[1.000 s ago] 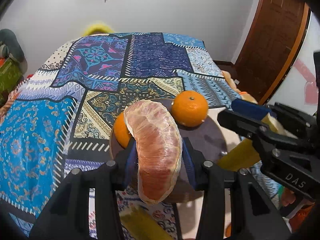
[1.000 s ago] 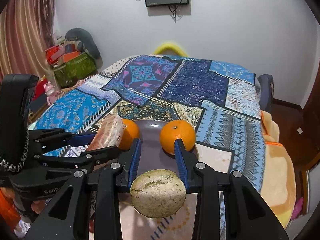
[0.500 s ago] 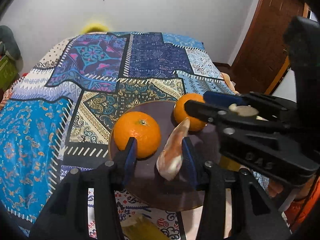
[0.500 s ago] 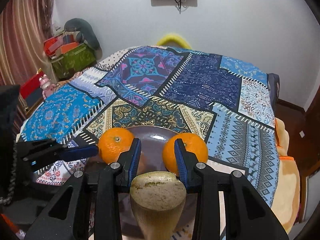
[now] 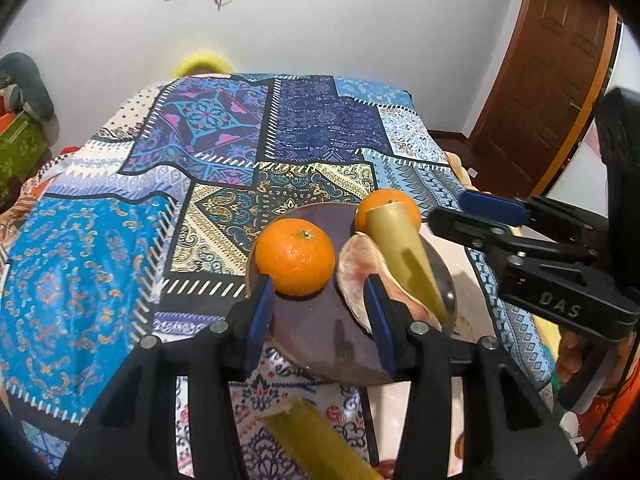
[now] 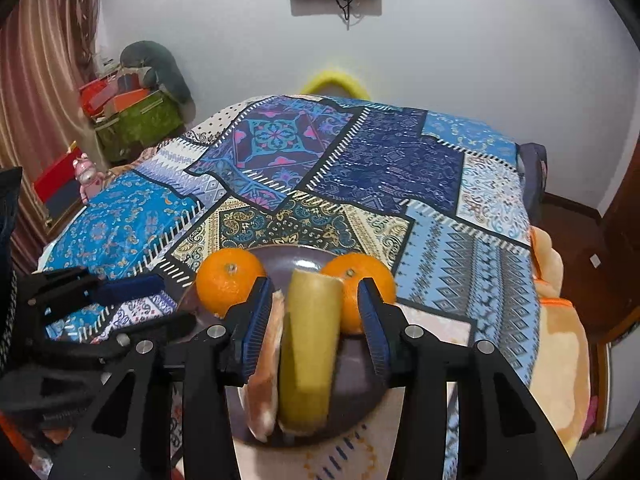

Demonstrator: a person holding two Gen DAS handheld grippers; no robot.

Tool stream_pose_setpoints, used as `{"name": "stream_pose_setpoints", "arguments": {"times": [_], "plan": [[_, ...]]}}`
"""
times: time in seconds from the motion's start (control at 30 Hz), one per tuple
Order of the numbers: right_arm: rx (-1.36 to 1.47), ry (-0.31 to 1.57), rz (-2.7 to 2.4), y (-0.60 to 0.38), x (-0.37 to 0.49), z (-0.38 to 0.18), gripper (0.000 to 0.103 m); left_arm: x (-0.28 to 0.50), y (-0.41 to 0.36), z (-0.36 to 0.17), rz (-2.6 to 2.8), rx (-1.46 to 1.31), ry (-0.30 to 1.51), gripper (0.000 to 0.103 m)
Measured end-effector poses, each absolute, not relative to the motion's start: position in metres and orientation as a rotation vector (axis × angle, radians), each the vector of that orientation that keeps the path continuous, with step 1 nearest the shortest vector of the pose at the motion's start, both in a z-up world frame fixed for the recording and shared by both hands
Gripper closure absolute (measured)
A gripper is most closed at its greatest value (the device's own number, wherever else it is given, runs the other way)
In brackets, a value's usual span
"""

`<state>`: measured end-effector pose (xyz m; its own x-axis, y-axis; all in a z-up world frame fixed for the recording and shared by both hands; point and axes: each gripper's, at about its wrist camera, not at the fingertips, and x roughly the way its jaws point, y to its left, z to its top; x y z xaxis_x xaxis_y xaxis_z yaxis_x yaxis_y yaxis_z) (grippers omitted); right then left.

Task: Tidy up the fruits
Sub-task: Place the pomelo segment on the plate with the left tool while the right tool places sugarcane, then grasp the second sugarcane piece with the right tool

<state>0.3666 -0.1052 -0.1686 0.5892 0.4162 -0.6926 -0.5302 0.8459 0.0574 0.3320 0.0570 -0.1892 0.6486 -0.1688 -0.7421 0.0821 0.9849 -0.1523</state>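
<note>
A dark purple plate (image 5: 320,332) (image 6: 296,258) lies on a patchwork cloth. On it are two oranges (image 5: 295,250) (image 5: 386,202), a peeled pink pomelo wedge (image 5: 356,268) (image 6: 262,372) and a yellow-green rind wedge (image 5: 404,256) (image 6: 310,344) leaning over the pomelo. My left gripper (image 5: 320,308) is open and empty, just in front of the near orange and pomelo. My right gripper (image 6: 310,316) is open, its fingers either side of the rind wedge with gaps showing; it also shows at the right in the left wrist view (image 5: 500,220).
Another yellow-green rind piece (image 5: 316,440) lies near the table's front edge, under my left gripper. The patterned cloth (image 6: 360,160) covers the table beyond the plate. A wooden door (image 5: 540,80) stands at the right; boxes and cushions (image 6: 136,104) are at the left.
My left gripper let go of the pomelo wedge onto the plate and drew back. My right gripper opened and the rind wedge now rests on the plate against the pomelo.
</note>
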Motion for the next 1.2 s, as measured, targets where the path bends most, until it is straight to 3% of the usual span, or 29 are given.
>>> {"name": "stream_pose_setpoints", "arguments": {"times": [0.53,1.2], "plan": [[-0.155,0.747,0.577,-0.118,0.289,-0.152,0.060,0.253,0.081,-0.160,-0.069,-0.103,0.850,0.057],[-0.226,0.909,0.687,-0.034,0.262,-0.215,0.060,0.217,0.138,-0.216,0.007,-0.170,0.948,0.056]]}}
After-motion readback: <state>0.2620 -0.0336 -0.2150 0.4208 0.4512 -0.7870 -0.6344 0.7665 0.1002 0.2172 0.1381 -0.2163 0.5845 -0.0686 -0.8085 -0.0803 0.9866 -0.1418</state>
